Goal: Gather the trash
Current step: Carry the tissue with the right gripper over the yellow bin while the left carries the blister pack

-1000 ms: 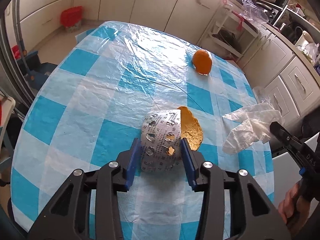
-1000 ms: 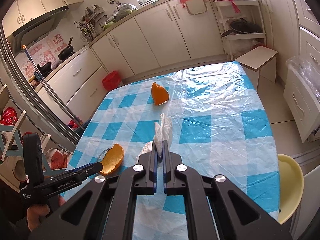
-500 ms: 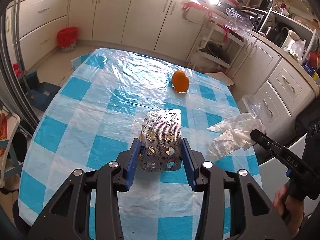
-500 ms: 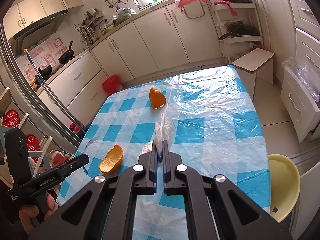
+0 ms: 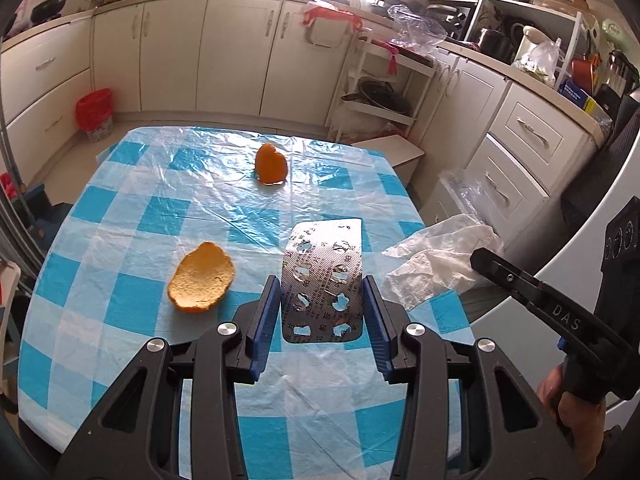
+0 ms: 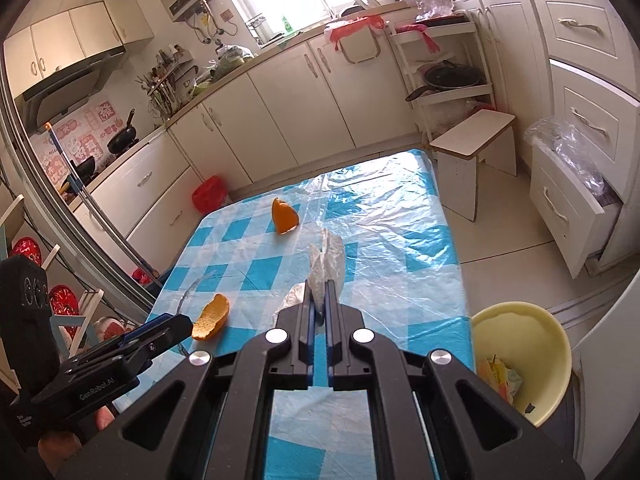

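Observation:
My left gripper (image 5: 319, 296) is shut on a silver, emptied pill blister pack (image 5: 323, 280), held above the blue-and-white checked table (image 5: 120, 216). My right gripper (image 6: 319, 292) is shut on a crumpled white plastic wrapper (image 6: 327, 260), also seen in the left wrist view as the wrapper (image 5: 436, 260) off the table's right edge. One orange peel (image 5: 202, 278) lies cup-up on the table left of the blister pack, a second peel (image 5: 271, 165) stands farther back. A yellow bin (image 6: 520, 356) with some trash inside sits on the floor right of the table.
White kitchen cabinets run along the back and right walls. A small white stool (image 6: 474, 156) stands past the table's far end, and an open drawer (image 6: 576, 216) juts out at right. A red bin (image 5: 95, 114) is on the floor at far left.
The left gripper has lifted the blister pack up and to the right, uncovering the near orange peel. The right gripper has drawn back with the wrapper, bringing more of the yellow bin into view.

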Tool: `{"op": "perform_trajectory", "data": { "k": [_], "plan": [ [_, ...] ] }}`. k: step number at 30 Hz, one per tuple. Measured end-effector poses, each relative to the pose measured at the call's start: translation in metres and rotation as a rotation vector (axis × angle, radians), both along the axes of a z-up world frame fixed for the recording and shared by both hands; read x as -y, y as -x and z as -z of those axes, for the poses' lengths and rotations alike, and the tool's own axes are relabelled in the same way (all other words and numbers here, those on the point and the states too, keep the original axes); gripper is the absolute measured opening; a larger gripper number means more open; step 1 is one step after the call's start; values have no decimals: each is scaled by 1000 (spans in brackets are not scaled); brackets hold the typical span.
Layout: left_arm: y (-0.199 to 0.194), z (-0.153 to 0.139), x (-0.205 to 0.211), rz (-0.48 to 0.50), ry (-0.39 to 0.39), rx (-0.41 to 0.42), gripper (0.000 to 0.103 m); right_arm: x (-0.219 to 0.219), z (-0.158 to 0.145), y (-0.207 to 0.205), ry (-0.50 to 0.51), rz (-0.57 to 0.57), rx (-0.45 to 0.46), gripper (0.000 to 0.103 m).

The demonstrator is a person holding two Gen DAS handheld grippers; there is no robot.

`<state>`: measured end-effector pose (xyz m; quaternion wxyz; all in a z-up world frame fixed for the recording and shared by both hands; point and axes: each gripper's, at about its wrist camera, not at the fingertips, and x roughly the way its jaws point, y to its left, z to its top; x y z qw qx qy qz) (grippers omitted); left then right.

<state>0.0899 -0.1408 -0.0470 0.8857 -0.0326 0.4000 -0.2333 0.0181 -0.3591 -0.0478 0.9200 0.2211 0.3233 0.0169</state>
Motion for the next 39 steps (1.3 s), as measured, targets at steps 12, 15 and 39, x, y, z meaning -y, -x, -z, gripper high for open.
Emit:
{"op": "perform_trajectory", "data": {
  "k": [12,15,39],
  "plan": [
    [35,-10,50,105,-14,30,39,49,-1,36,-12,168,16,5],
    [40,-11,57,120,-15,33,39,55,1,41,6,201,9,5],
    [47,-3,114,217,3,16,39,119,50,55,43,441,-182,5]
  ]
}}
